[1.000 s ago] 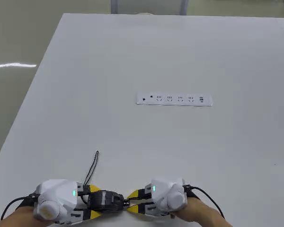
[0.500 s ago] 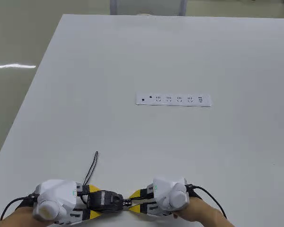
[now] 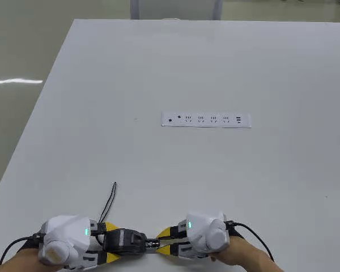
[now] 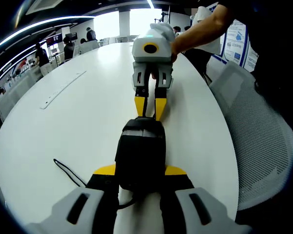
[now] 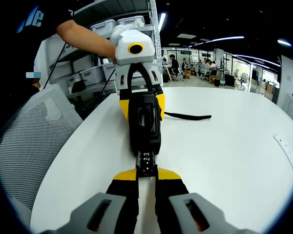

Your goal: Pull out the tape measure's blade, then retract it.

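A black tape measure lies at the table's near edge, held in the shut jaws of my left gripper. In the left gripper view the case sits between the yellow-tipped jaws. My right gripper faces it from the right, shut on the blade's end. A short piece of blade with printed numbers shows between the case and my right gripper. The black wrist strap trails away over the table.
A white power strip lies flat near the table's middle. The white table stretches far ahead; its left edge drops to the floor. A mesh chair stands beside the table's near edge.
My right gripper has shifted slightly right, away from the case, and a short length of blade has come out. The left gripper holds the case still.
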A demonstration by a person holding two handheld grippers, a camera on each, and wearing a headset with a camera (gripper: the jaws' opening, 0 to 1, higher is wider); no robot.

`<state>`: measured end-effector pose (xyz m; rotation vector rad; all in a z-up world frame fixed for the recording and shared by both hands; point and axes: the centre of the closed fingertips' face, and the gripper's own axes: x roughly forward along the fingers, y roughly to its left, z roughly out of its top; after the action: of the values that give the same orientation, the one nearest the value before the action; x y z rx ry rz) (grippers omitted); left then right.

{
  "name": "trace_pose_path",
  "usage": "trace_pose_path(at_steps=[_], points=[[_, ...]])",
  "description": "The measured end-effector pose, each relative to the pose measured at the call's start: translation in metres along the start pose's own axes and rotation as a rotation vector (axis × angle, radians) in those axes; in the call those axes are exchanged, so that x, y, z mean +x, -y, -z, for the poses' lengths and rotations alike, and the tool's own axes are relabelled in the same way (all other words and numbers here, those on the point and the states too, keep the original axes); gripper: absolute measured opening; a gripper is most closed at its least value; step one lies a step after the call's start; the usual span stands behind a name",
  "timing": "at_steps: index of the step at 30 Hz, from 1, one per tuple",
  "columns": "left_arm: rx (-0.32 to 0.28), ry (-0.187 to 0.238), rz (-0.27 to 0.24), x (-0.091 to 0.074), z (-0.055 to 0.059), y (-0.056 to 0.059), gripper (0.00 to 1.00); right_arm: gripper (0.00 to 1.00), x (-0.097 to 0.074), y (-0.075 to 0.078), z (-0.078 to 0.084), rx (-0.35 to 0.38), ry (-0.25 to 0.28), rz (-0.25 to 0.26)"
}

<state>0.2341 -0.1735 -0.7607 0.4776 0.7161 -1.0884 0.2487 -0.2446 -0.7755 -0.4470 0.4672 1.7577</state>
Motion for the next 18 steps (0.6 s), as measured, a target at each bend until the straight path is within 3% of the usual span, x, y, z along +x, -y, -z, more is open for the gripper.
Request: trace_pose_path(at_steps=[18], points=[[0.002, 0.002, 0.002, 0.0003, -0.0006, 0.0004, 0.28, 0.09, -0.0087, -0.0004, 0.0051, 0.009, -0.004, 0.007]])
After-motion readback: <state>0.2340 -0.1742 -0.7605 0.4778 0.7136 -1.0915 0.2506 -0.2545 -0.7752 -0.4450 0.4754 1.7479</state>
